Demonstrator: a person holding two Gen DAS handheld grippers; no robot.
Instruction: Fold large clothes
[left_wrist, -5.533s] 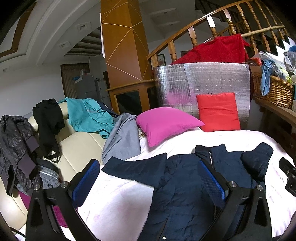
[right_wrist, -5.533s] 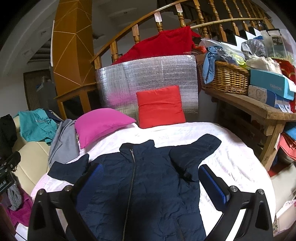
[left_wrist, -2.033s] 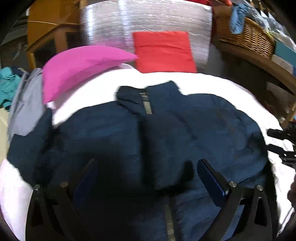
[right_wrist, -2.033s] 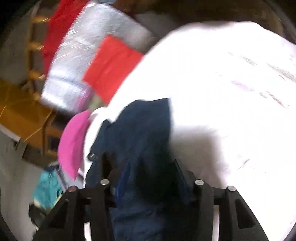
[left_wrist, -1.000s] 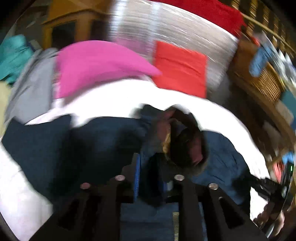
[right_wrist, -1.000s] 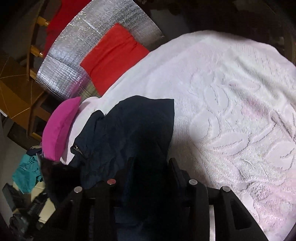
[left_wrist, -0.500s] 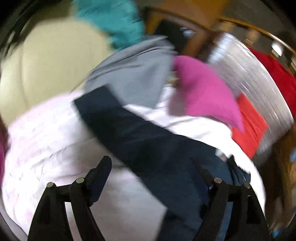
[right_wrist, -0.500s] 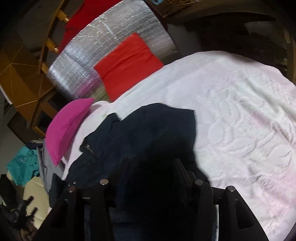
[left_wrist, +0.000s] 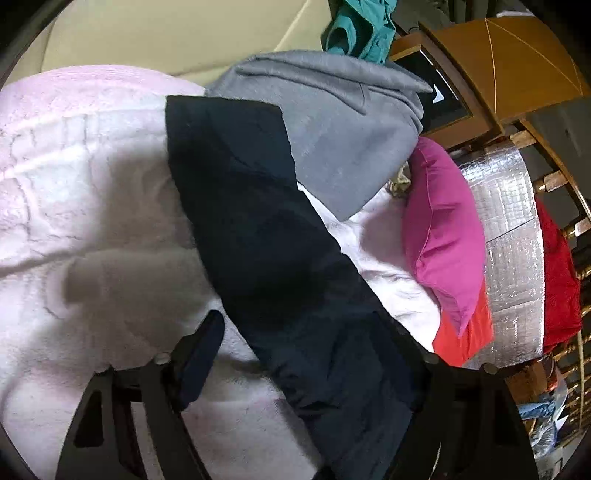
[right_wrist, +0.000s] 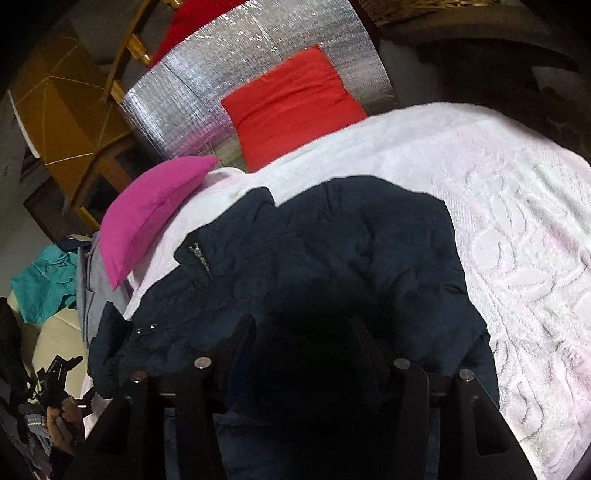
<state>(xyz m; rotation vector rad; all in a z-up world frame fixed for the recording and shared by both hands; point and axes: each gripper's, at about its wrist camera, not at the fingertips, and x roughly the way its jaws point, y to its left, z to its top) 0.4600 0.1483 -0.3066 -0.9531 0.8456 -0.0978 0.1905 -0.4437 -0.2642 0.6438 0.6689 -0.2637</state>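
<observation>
Hovering our spread left claw (left_wrist: 310, 354) astride the jacket's (right_wrist: 332, 251) sleeve (left_wrist: 236, 192), which runs diagonally away up-left, we keep our right claw (right_wrist: 303, 343) clenched on jacket fabric.

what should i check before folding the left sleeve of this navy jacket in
1. Left gripper open over the sleeve: ok.
2. Sleeve lies flat and stretched out on the white blanket: ok.
3. Sleeve end free of the grey garment: not ok, they touch or overlap.
4. Right gripper pinning the jacket body: cannot tell, the jaws are narrow but dark.
5. Right side folded in already: ok.
</observation>
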